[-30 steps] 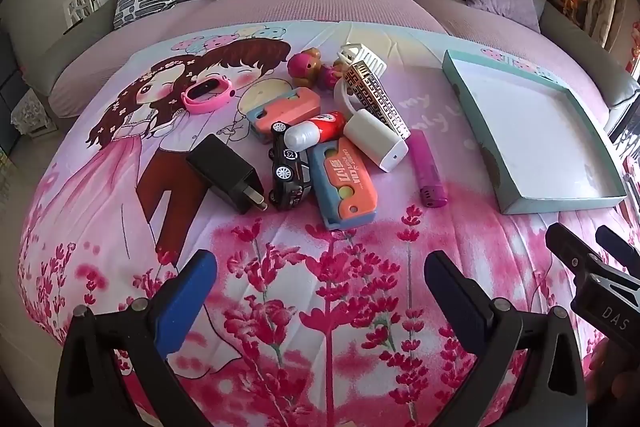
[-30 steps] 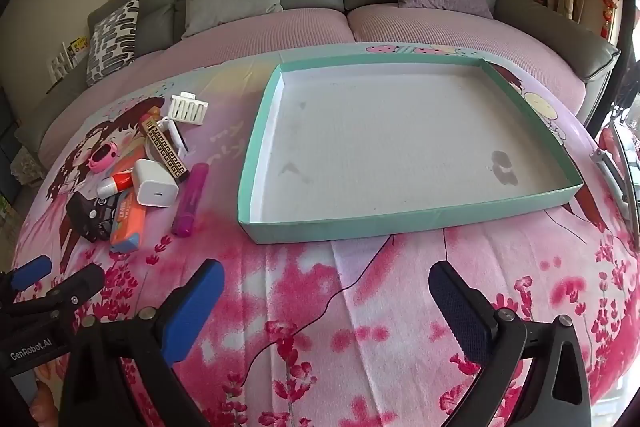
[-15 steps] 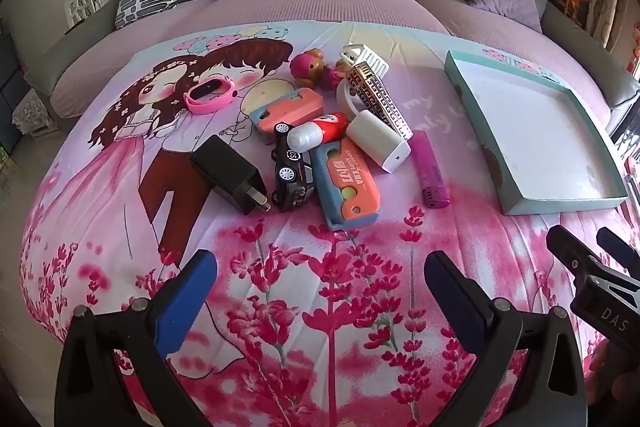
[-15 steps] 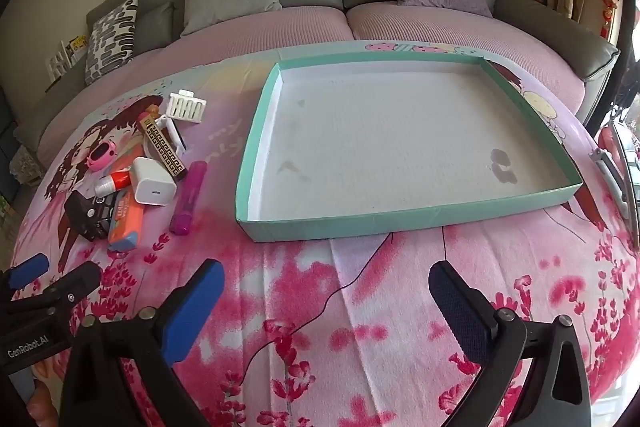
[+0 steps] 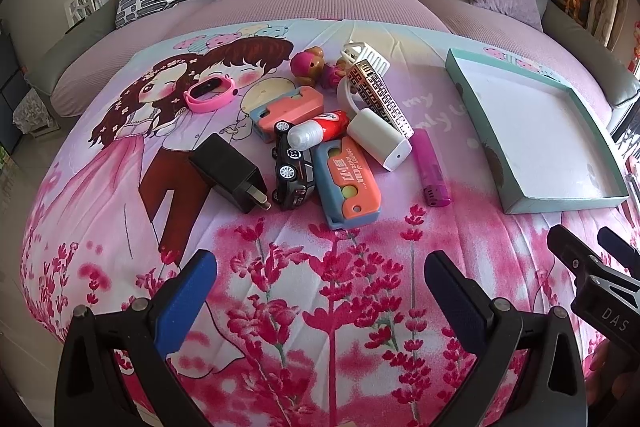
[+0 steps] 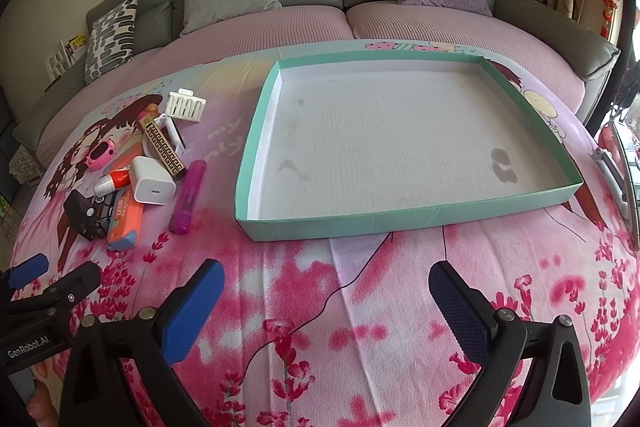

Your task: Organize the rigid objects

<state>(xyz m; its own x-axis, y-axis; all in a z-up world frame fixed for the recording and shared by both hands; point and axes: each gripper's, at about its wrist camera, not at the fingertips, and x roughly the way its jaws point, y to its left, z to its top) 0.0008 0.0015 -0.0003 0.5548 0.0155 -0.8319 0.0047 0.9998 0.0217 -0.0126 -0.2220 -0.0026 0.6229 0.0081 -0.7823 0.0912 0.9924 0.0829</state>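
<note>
Left gripper (image 5: 320,279), at the bottom of its frame, had its fingers spread wide with nothing between them. Above it, at frame centre, lay the cluster of rigid objects: black charger (image 5: 228,173), toy car (image 5: 292,167), orange-and-blue case (image 5: 350,183), white adapter (image 5: 378,139) and purple lighter (image 5: 432,169). Right gripper (image 6: 326,287), likewise spread and holding nothing, sat below the teal tray (image 6: 408,221), which occupied the centre of its frame

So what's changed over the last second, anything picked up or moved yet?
Nothing taken or released. Left gripper and right gripper hang open over the blanket; both views shifted only slightly. The pile around the white charger hasn't moved, and the teal tray remains empty.
</note>
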